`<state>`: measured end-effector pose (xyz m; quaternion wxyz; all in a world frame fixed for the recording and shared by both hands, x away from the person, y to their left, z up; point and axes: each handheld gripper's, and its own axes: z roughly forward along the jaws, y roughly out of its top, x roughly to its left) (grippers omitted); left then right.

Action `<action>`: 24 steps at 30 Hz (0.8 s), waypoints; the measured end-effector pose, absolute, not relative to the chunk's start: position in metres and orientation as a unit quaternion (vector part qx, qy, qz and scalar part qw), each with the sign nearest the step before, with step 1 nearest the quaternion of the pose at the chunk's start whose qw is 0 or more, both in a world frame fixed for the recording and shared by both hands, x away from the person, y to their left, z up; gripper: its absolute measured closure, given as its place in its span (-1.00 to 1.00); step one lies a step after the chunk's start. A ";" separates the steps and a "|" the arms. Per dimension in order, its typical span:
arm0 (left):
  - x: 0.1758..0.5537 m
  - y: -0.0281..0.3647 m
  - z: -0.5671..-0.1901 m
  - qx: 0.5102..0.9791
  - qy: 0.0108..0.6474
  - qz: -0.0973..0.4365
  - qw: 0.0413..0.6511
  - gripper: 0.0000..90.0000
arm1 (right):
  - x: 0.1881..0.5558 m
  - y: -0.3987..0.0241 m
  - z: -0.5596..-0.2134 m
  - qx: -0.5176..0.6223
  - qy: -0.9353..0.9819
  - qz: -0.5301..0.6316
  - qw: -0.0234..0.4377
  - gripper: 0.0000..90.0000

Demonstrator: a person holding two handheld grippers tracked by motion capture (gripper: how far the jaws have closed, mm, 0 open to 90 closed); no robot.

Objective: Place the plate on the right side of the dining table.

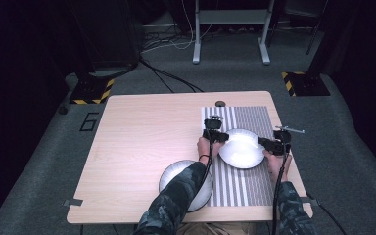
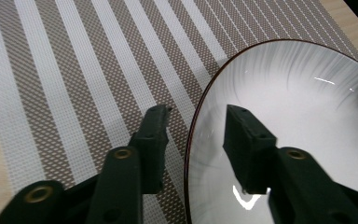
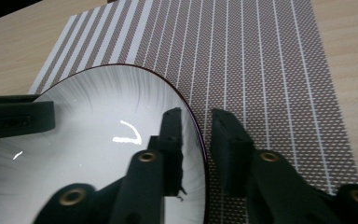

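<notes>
Second plate: a round white ceramic plate (image 1: 176,177) lies on the bare wood at the left of the scene, near the front edge of the pale wooden table (image 1: 142,142), partly under the person's camouflage-patterned left sleeve (image 1: 174,203).
Placemat: a brown-and-white striped woven placemat (image 1: 254,120) covers the right part of the table.
Left gripper: the black 2-jaw left gripper (image 1: 215,134) sits at the left rim of the plate on the mat. In the left gripper view its jaws straddle the rim, 1 outside over the stripes and 1 inside over the white bowl, with a clear gap on both sides, so they stand parted and press on nothing.
Task plate: the round white ceramic plate with a thin dark rim (image 1: 242,148) lies flat on the striped placemat, between the 2 grippers.
Right gripper: the black 2-jaw right gripper (image 1: 270,144) sits at the plate's right rim. In the right gripper view 1 jaw lies over the plate's inside, close to the rim, and the other outside over the mat; the rim runs through the gap, and the jaws are parted, not clamped.
Hands: each of the person's hands is just behind its gripper, and a black cable trails back along each forearm.
</notes>
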<state>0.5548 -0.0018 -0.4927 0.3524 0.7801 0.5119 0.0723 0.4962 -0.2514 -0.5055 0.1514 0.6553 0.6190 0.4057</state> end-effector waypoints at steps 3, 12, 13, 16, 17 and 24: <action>0.554 0.001 -0.486 0.784 0.504 0.069 0.355 -0.01 | 0.494 -0.252 -0.501 0.652 0.622 0.404 0.156 0.20; 0.541 0.020 -0.461 0.790 0.481 0.058 0.375 -0.56 | 0.481 -0.251 -0.485 0.634 0.635 0.412 0.158 -0.62; 0.539 0.022 -0.459 0.791 0.478 0.060 0.377 -0.59 | 0.480 -0.251 -0.484 0.632 0.638 0.409 0.161 -0.66; 0.535 0.029 -0.453 0.792 0.472 0.054 0.383 -0.66 | 0.476 -0.250 -0.479 0.621 0.647 0.410 0.164 -0.76; 0.533 0.032 -0.450 0.793 0.470 0.055 0.385 -0.68 | 0.475 -0.250 -0.478 0.619 0.651 0.408 0.162 -0.80; 0.516 0.066 -0.438 0.784 0.463 0.064 0.409 -0.74 | 0.462 -0.246 -0.469 0.593 0.680 0.401 0.158 -0.94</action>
